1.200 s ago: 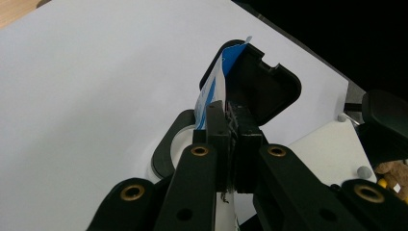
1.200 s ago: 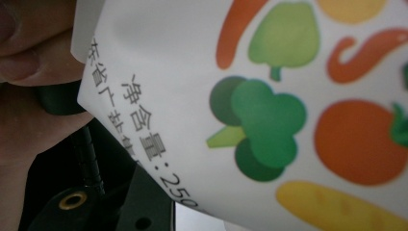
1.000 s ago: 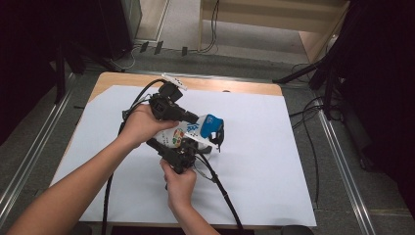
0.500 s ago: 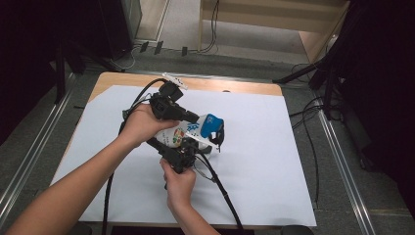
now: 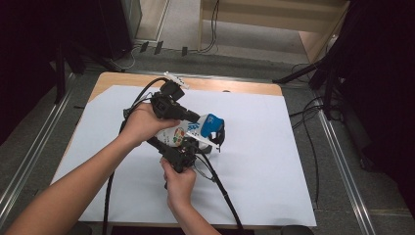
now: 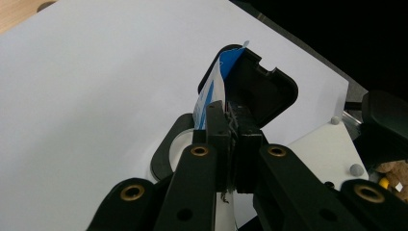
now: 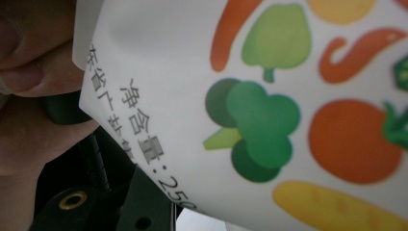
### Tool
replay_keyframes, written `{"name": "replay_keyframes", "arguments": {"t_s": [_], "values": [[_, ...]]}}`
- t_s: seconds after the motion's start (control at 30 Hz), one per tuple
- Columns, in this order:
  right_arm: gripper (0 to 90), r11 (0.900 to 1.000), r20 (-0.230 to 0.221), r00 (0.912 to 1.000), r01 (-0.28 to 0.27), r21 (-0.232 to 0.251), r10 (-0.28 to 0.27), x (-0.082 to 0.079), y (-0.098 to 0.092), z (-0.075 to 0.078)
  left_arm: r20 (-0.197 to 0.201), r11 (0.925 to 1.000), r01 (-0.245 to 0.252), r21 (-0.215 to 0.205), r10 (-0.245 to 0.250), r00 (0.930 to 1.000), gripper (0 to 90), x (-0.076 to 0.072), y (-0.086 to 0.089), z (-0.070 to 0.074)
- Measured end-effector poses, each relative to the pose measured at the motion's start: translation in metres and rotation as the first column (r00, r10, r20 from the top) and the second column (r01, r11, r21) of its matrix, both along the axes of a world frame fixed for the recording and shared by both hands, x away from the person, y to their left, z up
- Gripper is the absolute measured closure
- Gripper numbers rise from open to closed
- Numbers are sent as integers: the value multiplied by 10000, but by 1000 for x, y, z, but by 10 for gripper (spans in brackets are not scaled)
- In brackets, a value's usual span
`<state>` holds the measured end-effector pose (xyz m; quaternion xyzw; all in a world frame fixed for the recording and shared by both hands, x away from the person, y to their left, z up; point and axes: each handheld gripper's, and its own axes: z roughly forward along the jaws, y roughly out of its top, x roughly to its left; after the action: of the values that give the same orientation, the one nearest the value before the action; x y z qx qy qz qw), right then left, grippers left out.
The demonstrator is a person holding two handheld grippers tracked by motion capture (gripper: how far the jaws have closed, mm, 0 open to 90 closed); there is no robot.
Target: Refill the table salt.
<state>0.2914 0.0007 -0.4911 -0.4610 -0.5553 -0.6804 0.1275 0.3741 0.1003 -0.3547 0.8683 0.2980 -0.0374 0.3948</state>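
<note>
jaws of both grippers (image 5: 195,128) clamp the pouch (image 5: 188,133) lifted off the table (image 5: 274,166); its blue top looks unopened.

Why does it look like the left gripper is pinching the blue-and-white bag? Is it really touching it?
Touching. In the left gripper view the left gripper has its jaws shut tight on the blue-and-white bag's edge, no gap showing.

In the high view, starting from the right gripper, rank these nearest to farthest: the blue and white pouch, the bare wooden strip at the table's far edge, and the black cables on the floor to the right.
1. The pouch, right at the right gripper.
2. The wooden strip, beyond it along the table's far edge.
3. The floor cables, off the table's right side.
</note>
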Motion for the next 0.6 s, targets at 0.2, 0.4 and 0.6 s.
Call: {"name": "replay_keyframes", "arguments": {"t_s": [0.2,0.4,0.6], "values": [[668,10000,38,10000,24,11,-24,0,0,0,19,10000,19,-61,-19,10000,892,0,1,1],[669,9999,68,10000,16,-141,-15,-1,0,0,41,10000,20,-60,-20,10000,887,-1,3,0],[668,9999,30,10000,-56,-156,56,-1,1,0,-48,10000,21,27,-20,10000,895,-1,6,0]]}}
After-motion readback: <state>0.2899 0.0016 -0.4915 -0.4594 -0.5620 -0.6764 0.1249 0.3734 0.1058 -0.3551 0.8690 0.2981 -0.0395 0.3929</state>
